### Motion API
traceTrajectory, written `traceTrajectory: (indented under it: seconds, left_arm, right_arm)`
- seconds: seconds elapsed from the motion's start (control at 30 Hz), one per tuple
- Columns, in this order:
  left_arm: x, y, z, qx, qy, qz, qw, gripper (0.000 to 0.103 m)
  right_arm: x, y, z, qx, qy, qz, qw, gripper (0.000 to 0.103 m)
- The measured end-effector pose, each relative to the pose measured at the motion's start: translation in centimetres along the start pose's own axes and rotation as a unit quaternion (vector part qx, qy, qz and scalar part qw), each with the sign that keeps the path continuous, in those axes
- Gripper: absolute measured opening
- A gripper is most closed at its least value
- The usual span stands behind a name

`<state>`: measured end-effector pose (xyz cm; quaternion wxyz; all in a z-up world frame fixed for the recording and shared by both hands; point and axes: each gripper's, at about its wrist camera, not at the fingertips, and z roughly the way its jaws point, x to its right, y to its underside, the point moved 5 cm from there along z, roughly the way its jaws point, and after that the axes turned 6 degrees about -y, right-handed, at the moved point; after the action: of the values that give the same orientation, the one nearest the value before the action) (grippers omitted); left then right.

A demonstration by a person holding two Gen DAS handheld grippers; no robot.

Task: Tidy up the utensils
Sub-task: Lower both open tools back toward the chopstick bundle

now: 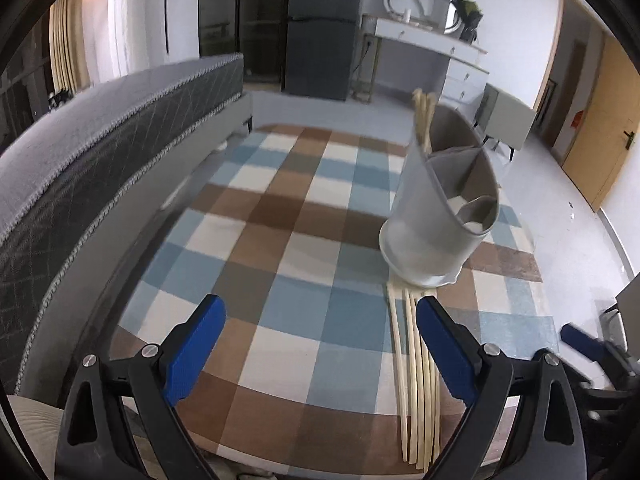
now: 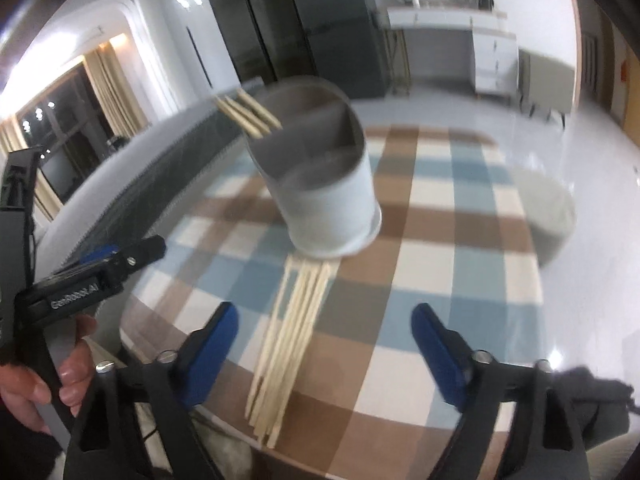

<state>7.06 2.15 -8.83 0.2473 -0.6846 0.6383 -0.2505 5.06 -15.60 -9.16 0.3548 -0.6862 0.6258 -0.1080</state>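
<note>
You are holding your left gripper low over the round table draped in a blue, brown and cream checked cloth, its blue-padded fingers standing wide apart with nothing between them. Your right gripper is hovering over the same cloth, and its blue pads are likewise spread and gripping nothing. The grey cylindrical utensil holder with inner dividers is standing on the cloth beyond both grippers, and a few pale wooden chopsticks are poking out of its far-left compartment. A loose bundle of pale wooden chopsticks is lying flat on the cloth, far ends reaching the holder's base and near ends pointing back at you. In the right wrist view the bundle is lying just beside the left pad, untouched. Your left hand is showing at that view's edge, wrapped around the other gripper's black handle.
</note>
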Motion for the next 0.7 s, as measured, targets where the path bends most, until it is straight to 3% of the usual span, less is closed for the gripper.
traceTrajectory:
  seconds: [0.13, 0.27, 0.6, 0.7]
  left_arm:
    - [0.0, -0.2, 0.8, -0.014, 0.004, -0.007, 0.9999, 0.093]
    - [-0.2, -0.3, 1.8, -0.031, 0.005, -0.018, 0.9993, 0.093]
    - [-2.9, -0.4, 3.2, -0.081, 0.013, -0.088, 0.9928, 0.093]
    - [-3.7, -1.1, 3.0, -0.073, 0.009, -0.109, 0.9913, 0.093]
  right_arm:
    - [1.7, 0.6, 3.4, -0.06, 0.003, 0.039, 0.997, 0.06]
    - [3.0, 1.2, 7.3, -0.126, -0.02, 0.085, 0.988, 0.026]
    - [1.9, 0.7, 10.3, -0.165, -0.009, 0.063, 0.984, 0.027]
    - [1.7, 0.5, 10.9, -0.186, 0.009, 0.059, 0.981, 0.027]
